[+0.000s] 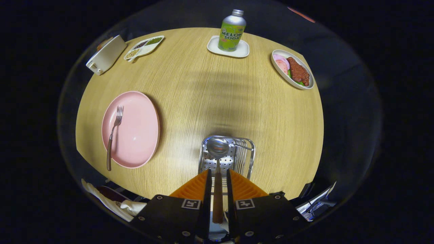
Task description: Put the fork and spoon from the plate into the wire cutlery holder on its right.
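Note:
My gripper point(217, 176) hangs above the wire cutlery holder point(249, 159), its orange fingers point(193, 188) close together around the brown handle of the spoon point(217, 147). The spoon's steel bowl points forward over the holder's perforated bottom. There is a thin gap on each side of the handle, so I cannot tell if the fingers press on it. To the left of the holder lies the pink plate point(135, 132). The fork point(113, 135) rests on the plate's left side, tines away from me, with its brown handle sticking out over the plate's near rim.
On the round wooden table point(210, 88) stand a green soda bottle point(232, 31) on a white coaster, a white dish of meat point(292, 68) at the far right, a divided snack tray point(144, 47) and a white box point(105, 55) at the far left.

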The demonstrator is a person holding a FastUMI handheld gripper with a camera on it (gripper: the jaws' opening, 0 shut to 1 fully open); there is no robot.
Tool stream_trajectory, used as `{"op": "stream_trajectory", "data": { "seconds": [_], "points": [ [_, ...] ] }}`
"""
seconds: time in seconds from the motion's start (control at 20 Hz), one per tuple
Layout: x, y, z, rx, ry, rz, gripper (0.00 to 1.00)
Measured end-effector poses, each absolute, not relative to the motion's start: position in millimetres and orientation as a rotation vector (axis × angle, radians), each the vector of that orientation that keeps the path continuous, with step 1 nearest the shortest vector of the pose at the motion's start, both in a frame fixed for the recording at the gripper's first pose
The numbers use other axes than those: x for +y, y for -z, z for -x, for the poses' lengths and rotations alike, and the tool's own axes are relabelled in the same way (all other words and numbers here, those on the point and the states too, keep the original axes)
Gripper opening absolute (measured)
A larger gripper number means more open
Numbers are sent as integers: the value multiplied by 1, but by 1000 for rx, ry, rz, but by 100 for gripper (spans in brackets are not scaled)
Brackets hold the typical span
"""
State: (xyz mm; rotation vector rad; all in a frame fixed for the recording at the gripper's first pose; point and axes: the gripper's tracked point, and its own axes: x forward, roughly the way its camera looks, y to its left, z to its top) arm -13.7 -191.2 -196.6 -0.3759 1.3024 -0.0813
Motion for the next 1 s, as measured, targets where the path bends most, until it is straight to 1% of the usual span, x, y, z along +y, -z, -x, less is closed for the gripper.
{"op": "stream_trajectory", "data": {
  "seconds": [0.05, 0.1, 0.15, 0.2, 0.25, 0.3, 0.35, 0.4, 0.45, 0.65, 0.75, 1.0],
  "points": [
    [-188, 185, 12, 1264, 84, 377, 30],
    [-185, 179, 10, 1223, 86, 369, 35],
    [-179, 170, 8, 1180, 88, 353, 46],
    [-173, 162, 5, 1133, 92, 339, 53],
    [-166, 153, 2, 1080, 99, 327, 66],
    [-158, 144, -4, 1021, 104, 308, 70],
    [-145, 137, -9, 957, 104, 283, 85],
    [-133, 134, -13, 904, 95, 260, 94],
    [-120, 133, -16, 851, 83, 239, 100],
    [-66, 158, -23, 707, 23, 221, 100],
    [-33, 182, -18, 682, -21, 228, 100],
    [23, 227, -9, 645, -77, 219, 100]
  ]
}}
